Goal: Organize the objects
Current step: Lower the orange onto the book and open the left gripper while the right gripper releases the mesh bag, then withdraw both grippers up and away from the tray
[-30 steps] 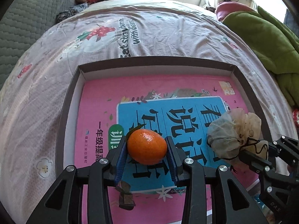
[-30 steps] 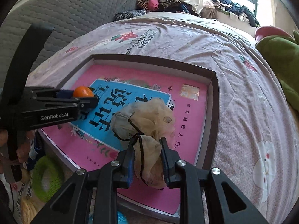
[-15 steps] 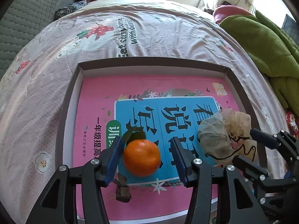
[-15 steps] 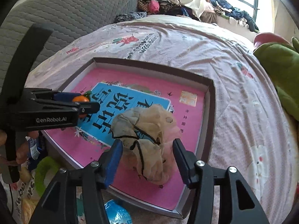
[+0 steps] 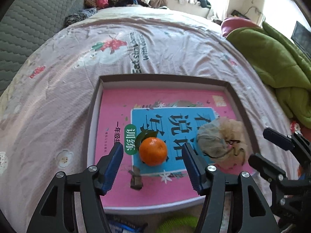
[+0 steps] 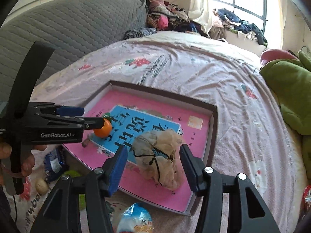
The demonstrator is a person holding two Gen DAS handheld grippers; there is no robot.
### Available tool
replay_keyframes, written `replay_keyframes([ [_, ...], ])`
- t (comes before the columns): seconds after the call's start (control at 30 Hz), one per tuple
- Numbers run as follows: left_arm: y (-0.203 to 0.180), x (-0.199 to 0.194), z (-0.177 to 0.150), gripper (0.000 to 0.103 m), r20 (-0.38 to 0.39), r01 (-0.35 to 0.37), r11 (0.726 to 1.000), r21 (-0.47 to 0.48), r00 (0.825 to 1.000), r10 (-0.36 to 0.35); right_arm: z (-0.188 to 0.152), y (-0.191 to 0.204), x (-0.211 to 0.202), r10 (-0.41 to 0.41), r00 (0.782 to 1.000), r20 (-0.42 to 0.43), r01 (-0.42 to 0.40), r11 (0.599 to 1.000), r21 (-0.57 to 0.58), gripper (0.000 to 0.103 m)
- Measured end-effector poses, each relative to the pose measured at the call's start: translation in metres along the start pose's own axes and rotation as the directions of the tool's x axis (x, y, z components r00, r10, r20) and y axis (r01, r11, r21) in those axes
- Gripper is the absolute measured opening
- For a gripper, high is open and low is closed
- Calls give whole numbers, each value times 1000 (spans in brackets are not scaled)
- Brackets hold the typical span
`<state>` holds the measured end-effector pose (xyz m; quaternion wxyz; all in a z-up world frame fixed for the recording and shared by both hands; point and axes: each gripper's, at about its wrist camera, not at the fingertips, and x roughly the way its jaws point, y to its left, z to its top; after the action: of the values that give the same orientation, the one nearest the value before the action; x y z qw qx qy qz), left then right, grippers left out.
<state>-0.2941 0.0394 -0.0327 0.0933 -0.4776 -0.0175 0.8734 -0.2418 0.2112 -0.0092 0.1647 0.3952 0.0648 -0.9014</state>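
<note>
Both grippers have let go since a second ago: they were clamped on their loads and now stand back and higher, jaws having just been opening.

From the left wrist view, the left gripper [image 5: 153, 163] stands well open and holds nothing. The small round orange tangerine with its green leaf [image 5: 153, 151] sits between the blue pads but clear of both, resting on the pink and blue printed book cover [image 5: 171, 190] that lines the shallow dark-rimmed cardboard box lid [image 5: 161, 77]. To its right on the same cover lies the crumpled beige mesh pouch with a black drawstring [image 5: 221, 141], and beyond that the right gripper [image 5: 260, 147] shows at the frame's edge. A small brown scrap [image 5: 136, 180] lies near the tangerine. The box lid rests on the pale floral bedsheet [image 5: 58, 89].

From the right wrist view, the right gripper [image 6: 153, 165] is likewise open and empty, the mesh pouch [image 6: 159, 155] lying loose between its pads. The left gripper [image 6: 91, 118] hovers over the tangerine [image 6: 103, 129].

Two things look delivered. Off the bed's near edge, a blue snack packet [image 6: 55, 164], a pale wrapped packet [image 6: 136, 219], a green ring [image 6: 73, 173] and a small pale round object [image 6: 41, 185] remain outside the box lid, so more collecting probably follows.
</note>
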Motion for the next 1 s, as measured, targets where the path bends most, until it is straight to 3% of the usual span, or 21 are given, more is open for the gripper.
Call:
replay_keyframes([
  [0.3,0,-55,-9,65,91,-14,1000,13,996,13,7,11,-53,-15,995,101,10,999,46,61],
  [0.37,3,-69,-10,69,111,-1,1000,-2,994,1,9,13,-64,-6,993,116,0,999,53,66],
  [0.4,4,-74,-10,76,119,1,1000,-7,993,0,9,14,-70,-5,992,124,-1,999,53,68],
  [0.53,7,-102,-16,77,169,-20,1000,-21,985,23,10,17,-92,-8,988,152,-3,998,69,69],
  [0.7,11,-126,-27,77,173,-25,999,-49,984,33,9,20,-114,-1,984,180,-19,993,113,69],
  [0.87,15,-149,-47,77,195,-74,993,-89,977,90,2,24,-135,28,979,201,-59,987,149,69],
  [1.0,16,-161,-66,77,204,-70,993,-98,975,89,-5,33,-151,-3,976,217,-28,990,138,69],
])
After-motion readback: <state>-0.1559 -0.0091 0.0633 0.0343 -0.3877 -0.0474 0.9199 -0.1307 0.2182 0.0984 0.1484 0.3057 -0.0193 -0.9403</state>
